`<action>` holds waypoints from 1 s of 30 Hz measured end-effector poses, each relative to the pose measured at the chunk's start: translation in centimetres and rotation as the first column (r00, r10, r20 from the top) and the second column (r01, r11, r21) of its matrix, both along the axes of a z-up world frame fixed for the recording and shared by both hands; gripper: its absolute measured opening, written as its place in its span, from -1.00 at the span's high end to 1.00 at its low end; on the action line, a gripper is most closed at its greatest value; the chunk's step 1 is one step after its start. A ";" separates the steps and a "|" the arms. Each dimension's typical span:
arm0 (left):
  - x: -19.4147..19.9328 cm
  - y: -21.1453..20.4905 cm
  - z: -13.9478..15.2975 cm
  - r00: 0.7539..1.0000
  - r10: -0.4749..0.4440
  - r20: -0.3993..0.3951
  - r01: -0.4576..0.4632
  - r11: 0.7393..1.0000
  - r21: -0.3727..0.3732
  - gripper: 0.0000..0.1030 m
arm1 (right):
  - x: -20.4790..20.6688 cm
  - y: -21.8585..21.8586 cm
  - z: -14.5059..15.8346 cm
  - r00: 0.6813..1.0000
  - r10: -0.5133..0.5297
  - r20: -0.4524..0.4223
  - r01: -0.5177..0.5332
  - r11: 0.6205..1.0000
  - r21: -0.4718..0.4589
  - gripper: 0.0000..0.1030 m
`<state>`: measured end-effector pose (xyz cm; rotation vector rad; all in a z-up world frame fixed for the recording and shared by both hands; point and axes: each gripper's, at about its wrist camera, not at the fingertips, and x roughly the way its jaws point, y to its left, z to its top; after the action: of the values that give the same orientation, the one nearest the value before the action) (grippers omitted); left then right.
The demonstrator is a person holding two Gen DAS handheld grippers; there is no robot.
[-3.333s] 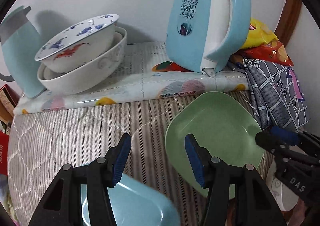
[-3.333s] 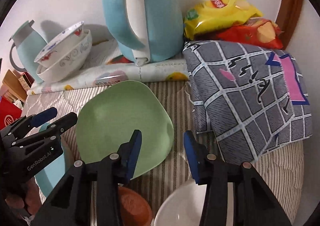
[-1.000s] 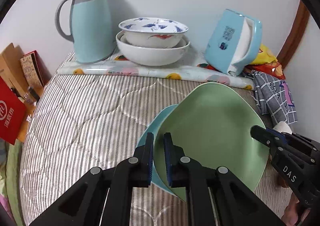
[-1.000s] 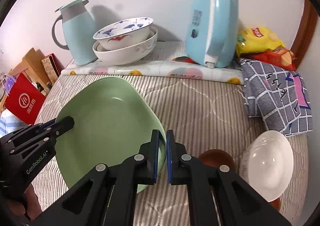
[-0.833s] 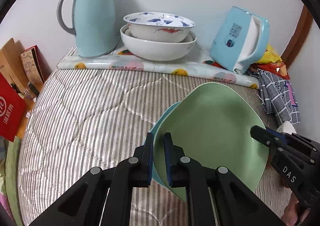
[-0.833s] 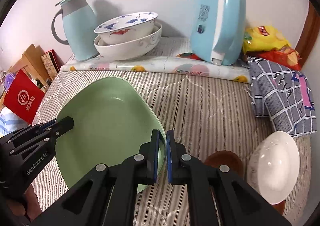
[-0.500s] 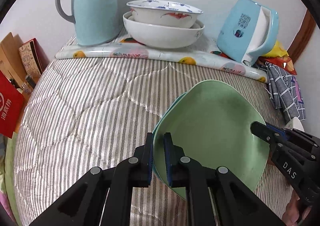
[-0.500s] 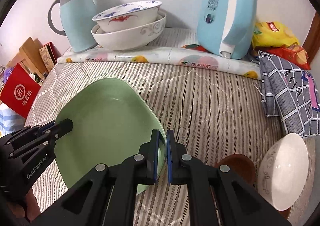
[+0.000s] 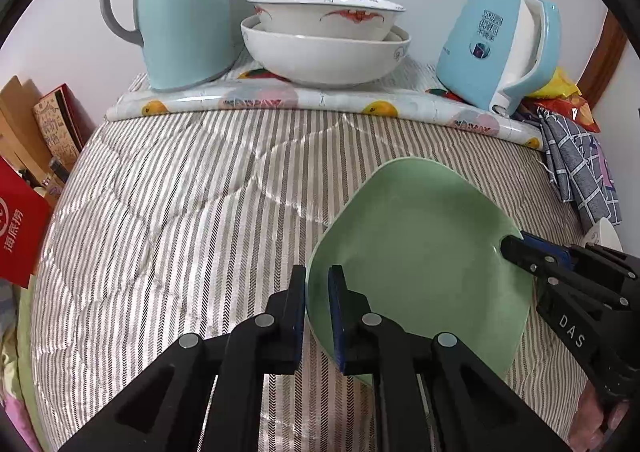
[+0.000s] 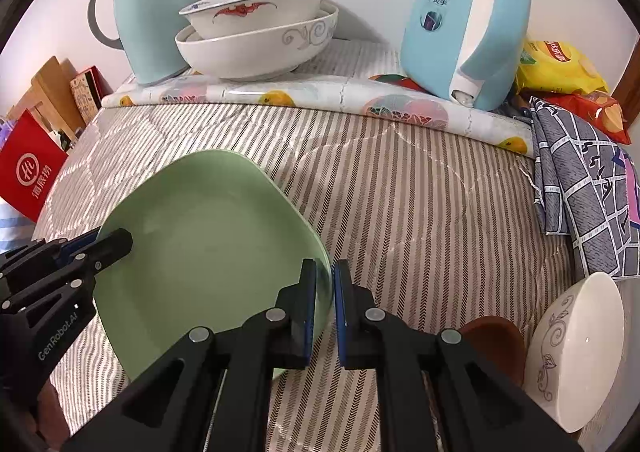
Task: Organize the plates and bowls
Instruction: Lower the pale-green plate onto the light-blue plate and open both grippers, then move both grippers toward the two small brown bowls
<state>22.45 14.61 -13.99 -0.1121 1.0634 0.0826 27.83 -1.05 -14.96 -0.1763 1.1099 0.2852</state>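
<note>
green, smooth and squarish with rounded corners, the plate (image 9: 420,252) hangs just over the striped quilted bed (image 9: 180,212). the left gripper (image 9: 317,308) and right gripper (image 10: 325,304) each have jaws pinched nearly closed on opposite rims. best to keep it level, lower both sides together, then release evenly. glossy white bowls (image 10: 256,32) sit stacked behind.

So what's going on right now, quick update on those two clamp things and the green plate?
Left gripper and right gripper both clamped on green plate, opposite rims. Plate above striped quilt. Stacked bowls ahead, path open.
</note>
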 end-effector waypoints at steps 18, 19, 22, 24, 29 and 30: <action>-2.0 -2.8 3.9 0.996 -0.019 0.084 0.016 0.999 0.037 -0.14 | -3.3 -3.2 3.9 0.996 -0.030 0.087 0.028 0.999 0.030 0.13; -2.2 -3.3 4.2 0.996 -0.027 0.088 0.023 0.999 0.036 -0.14 | -3.7 -3.8 4.4 0.994 -0.040 0.098 0.037 0.999 0.035 0.13; -2.9 -5.0 5.4 0.993 -0.048 0.109 0.043 0.998 0.041 -0.14 | -5.0 -6.2 6.1 0.987 -0.089 0.130 0.082 0.995 0.054 0.11; -3.4 -6.3 6.0 0.991 -0.062 0.117 0.058 0.998 0.037 -0.14 | -5.9 -7.8 7.1 0.981 -0.118 0.154 0.109 0.992 0.066 0.04; -4.6 -9.6 7.2 0.986 -0.099 0.137 0.094 0.995 0.037 -0.14 | -8.4 -12.4 9.3 0.959 -0.196 0.205 0.180 0.979 0.095 -0.03; -4.8 -10.3 7.4 0.984 -0.106 0.141 0.102 0.994 0.037 -0.14 | -8.8 -13.4 9.6 0.956 -0.210 0.207 0.192 0.976 0.103 -0.10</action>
<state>17.62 4.31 -6.63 -0.0346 0.9231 -0.0044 18.99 -14.42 -5.39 -0.0191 0.8895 0.1253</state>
